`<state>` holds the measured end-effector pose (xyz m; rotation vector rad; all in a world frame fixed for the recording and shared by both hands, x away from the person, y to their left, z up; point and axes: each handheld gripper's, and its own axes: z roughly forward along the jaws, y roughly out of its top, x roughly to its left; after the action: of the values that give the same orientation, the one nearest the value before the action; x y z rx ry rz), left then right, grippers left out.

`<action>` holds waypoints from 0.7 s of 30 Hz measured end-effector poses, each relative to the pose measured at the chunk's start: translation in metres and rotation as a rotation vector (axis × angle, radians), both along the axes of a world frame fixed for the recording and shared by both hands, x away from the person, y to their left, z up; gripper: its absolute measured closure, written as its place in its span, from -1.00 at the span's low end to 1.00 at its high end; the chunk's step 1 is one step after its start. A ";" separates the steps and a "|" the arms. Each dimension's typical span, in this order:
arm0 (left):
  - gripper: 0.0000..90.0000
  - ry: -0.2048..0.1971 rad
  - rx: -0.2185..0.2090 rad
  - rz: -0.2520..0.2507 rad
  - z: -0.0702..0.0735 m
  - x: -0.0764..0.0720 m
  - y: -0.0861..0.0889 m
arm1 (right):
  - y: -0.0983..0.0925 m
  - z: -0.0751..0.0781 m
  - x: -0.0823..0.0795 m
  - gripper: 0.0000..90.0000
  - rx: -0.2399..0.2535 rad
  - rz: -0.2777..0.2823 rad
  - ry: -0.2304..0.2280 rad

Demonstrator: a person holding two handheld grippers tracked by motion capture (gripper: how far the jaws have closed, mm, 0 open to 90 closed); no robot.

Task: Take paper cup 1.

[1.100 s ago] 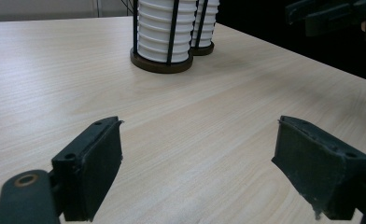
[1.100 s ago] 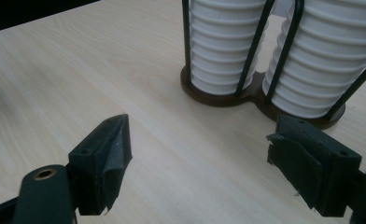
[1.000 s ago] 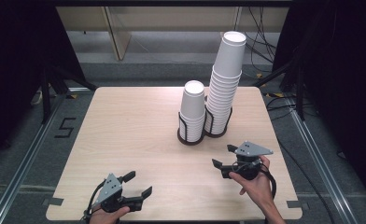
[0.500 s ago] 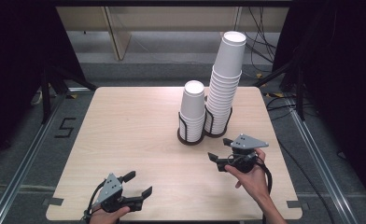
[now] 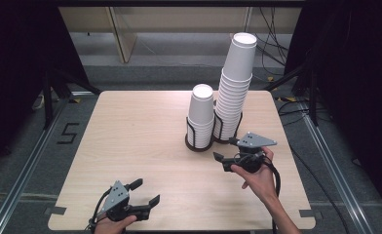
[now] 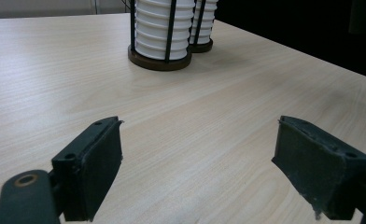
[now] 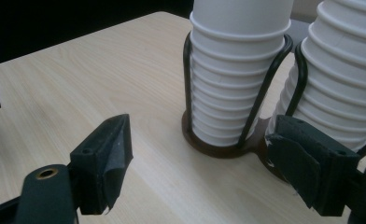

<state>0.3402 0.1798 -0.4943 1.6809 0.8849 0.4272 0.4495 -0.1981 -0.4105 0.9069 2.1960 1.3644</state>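
Observation:
Two stacks of white paper cups stand in black wire holders at the table's far right: a short stack (image 5: 201,117) (image 6: 153,28) (image 7: 232,84) and, right beside it, a tall stack (image 5: 235,83) (image 6: 204,18) (image 7: 344,84). My right gripper (image 5: 226,149) (image 7: 200,163) is held just in front of the holders, pointing at the short stack's base, jaws open with nothing between them. My left gripper (image 5: 147,191) (image 6: 200,154) rests low near the table's front edge, far from the cups. Its jaws stand apart over bare wood.
The light wooden table (image 5: 130,136) has bare room across its left and middle. Dark floor, metal rails and cables surround it. A cable trails from the right gripper along the person's forearm.
The right gripper has moved up and to the left in the high view, closer to the cup holders. The left gripper has stayed where it was.

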 end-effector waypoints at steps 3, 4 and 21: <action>-0.68 0.000 0.002 -0.001 0.000 0.000 0.000 | 0.004 0.003 0.001 -0.52 0.016 -0.012 0.027; -0.68 0.000 0.001 -0.001 0.000 0.000 0.000 | 0.005 0.003 0.001 -0.52 0.022 -0.016 0.026; -0.68 -0.006 -0.005 -0.007 -0.001 0.001 0.000 | 0.020 0.019 0.024 -0.52 0.035 -0.021 -0.014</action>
<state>0.3409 0.1794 -0.4955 1.6765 0.8744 0.4249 0.4734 -0.1779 -0.3911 0.9279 2.1522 1.3990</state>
